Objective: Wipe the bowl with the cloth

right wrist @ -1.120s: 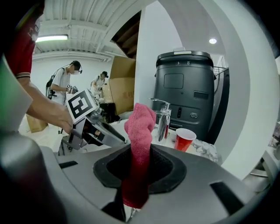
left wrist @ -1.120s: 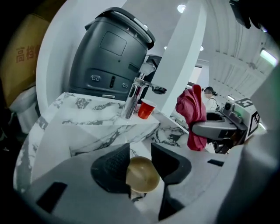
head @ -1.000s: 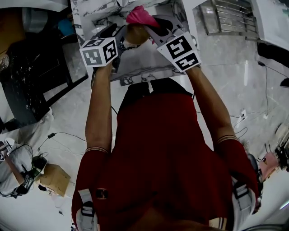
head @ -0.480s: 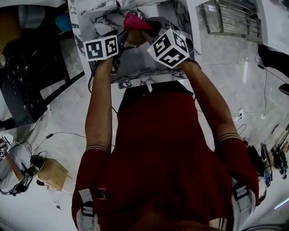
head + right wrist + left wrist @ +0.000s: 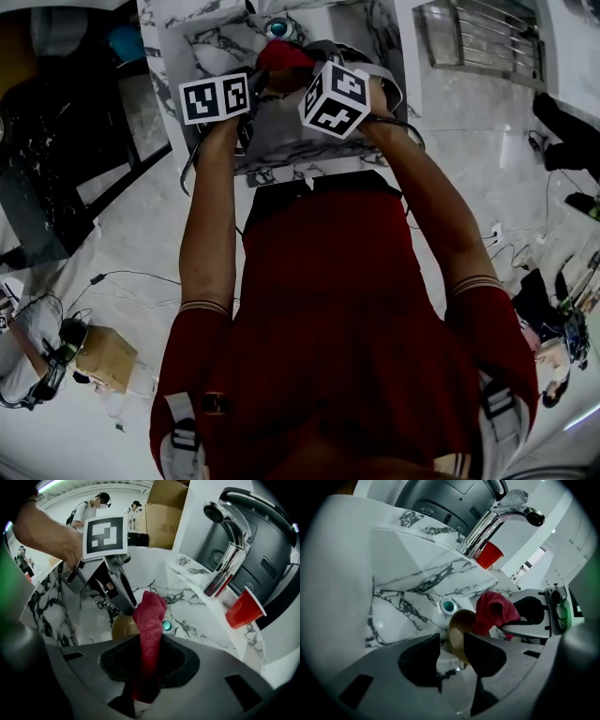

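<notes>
both low in sink [image 5: 408,592]: straddles brown bowl [image 5: 459,625] with left gripper [image 5: 452,641], jaws just opening, pinches red cloth [image 5: 149,620] in right gripper [image 5: 149,656] just right of it.

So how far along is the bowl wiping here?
Done: the right tool is clamped on the cloth, low in the sink. In hand: the cloth meets the bowl, which stands on edge between the left tool's jaws; these have just been opening, a gap showing beside one. Left: whether wiping remains, I can't tell.
</notes>
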Tool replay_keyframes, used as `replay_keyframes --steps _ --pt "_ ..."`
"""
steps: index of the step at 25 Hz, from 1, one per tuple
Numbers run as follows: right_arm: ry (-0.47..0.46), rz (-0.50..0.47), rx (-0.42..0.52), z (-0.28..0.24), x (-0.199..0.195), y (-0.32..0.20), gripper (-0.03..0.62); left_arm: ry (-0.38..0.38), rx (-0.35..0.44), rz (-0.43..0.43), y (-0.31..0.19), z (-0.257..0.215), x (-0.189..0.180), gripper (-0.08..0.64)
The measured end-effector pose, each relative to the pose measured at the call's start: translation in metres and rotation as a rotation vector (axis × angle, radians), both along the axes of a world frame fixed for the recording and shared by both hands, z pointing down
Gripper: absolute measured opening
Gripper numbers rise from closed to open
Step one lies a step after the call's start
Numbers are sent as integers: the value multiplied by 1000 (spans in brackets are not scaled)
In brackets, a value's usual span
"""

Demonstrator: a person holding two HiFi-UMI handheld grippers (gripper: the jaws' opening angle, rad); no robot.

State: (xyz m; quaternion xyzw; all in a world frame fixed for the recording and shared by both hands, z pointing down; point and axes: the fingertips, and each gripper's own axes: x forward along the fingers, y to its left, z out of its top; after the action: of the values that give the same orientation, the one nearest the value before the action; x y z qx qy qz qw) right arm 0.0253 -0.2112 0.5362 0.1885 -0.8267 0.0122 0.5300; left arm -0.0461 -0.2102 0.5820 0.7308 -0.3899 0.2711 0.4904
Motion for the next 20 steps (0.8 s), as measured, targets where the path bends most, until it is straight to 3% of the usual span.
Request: replay_keyframes --steps 9,20 --pt "123 -72 -57 24 -4 9 95 18 -26 17 6 9 2 135" --pt "241 -157 -84 41 -15 9 95 38 -23 -1 4 9 3 53"
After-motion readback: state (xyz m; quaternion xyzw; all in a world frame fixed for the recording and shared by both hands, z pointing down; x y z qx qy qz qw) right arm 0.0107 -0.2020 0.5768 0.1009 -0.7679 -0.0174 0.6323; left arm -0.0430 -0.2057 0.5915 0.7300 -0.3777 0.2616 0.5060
